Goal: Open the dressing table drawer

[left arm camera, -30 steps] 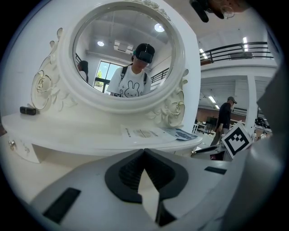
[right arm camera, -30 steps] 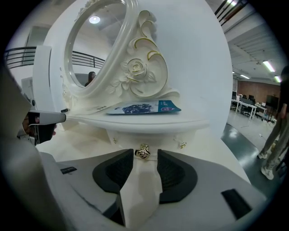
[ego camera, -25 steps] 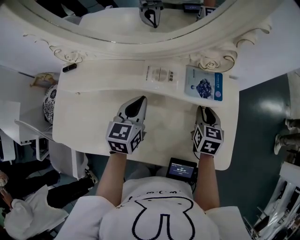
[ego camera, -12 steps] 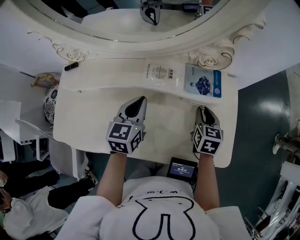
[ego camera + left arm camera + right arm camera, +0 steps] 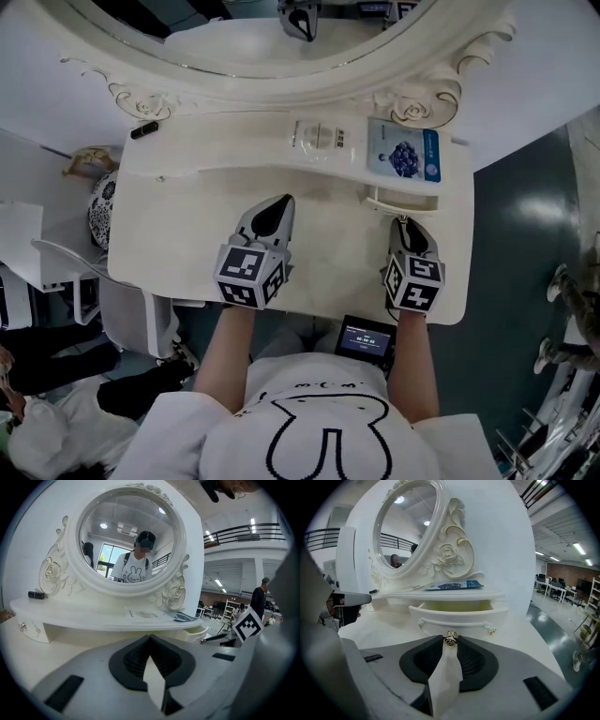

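The white dressing table [image 5: 187, 225] has a small drawer [image 5: 403, 200] under its raised shelf at the right, standing partly pulled out. In the right gripper view the drawer front [image 5: 459, 617] shows a hollow behind it and a gold knob [image 5: 450, 638] at its middle. My right gripper [image 5: 450, 642] is shut on that knob; from above, this right gripper [image 5: 406, 226] sits just in front of the drawer. My left gripper [image 5: 278, 208] rests over the tabletop middle, jaws shut and empty, left gripper [image 5: 150, 640] pointing at the mirror.
On the shelf lie a blue sachet [image 5: 405, 155], a white sachet [image 5: 323, 138] and a small black object [image 5: 143, 129]. The oval mirror [image 5: 281, 37] rises behind. A black screen device [image 5: 366, 336] hangs at the table's near edge. Stools and clutter [image 5: 94, 206] stand left.
The drawer has slid out from under the shelf toward me, with my right gripper drawing back on its knob. The left gripper has barely shifted.
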`<state>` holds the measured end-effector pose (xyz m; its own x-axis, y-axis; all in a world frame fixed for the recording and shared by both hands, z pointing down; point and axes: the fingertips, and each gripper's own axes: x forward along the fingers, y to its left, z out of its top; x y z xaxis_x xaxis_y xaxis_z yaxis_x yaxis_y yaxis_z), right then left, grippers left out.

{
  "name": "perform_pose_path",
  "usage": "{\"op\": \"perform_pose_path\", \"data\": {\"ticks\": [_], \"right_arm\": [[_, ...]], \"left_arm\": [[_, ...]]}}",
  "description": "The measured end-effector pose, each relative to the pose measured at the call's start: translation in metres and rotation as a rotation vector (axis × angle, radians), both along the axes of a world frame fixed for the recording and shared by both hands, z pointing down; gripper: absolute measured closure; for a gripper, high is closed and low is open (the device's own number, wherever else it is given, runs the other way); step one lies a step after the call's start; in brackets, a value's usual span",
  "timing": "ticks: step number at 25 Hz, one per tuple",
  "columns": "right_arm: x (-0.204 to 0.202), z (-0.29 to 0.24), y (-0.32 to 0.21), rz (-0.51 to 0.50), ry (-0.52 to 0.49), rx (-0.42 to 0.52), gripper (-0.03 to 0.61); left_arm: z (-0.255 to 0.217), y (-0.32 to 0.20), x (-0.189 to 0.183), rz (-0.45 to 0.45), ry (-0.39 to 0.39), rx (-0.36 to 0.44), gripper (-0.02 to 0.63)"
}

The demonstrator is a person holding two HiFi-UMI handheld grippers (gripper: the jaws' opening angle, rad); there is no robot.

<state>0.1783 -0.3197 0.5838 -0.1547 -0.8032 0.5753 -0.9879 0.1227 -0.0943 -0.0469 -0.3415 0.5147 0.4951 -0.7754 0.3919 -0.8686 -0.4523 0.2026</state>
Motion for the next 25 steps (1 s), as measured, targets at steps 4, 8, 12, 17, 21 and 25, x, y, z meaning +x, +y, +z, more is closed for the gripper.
{"op": "perform_pose_path", "data": {"ticks": [4, 8, 12, 17, 21, 25], "right_arm": [[-0.001, 0.0, 0.009, 0.005, 0.0, -0.004, 0.472], [-0.003, 0.0, 0.02, 0.008, 0.002, -0.006, 0.472], [-0.004, 0.0, 0.029, 0.01, 0.003, -0.006, 0.472], [-0.004, -0.001, 0.038, 0.019, 0.003, -0.005, 0.472], [-0.005, -0.004, 0.042, 0.017, -0.002, 0.01, 0.471], [-0.005, -0.003, 0.045, 0.018, -0.005, 0.012, 0.471]], "left_arm": [[-0.001, 0.006, 0.002, 0.018, -0.002, 0.001, 0.601], [-0.003, 0.01, 0.003, 0.032, -0.003, 0.005, 0.601], [-0.004, 0.015, 0.005, 0.045, -0.002, 0.01, 0.602], [-0.004, 0.022, 0.006, 0.058, -0.003, 0.011, 0.601], [-0.003, 0.027, 0.005, 0.056, 0.0, 0.009, 0.601], [-0.002, 0.031, 0.007, 0.058, 0.0, 0.012, 0.601]]}}
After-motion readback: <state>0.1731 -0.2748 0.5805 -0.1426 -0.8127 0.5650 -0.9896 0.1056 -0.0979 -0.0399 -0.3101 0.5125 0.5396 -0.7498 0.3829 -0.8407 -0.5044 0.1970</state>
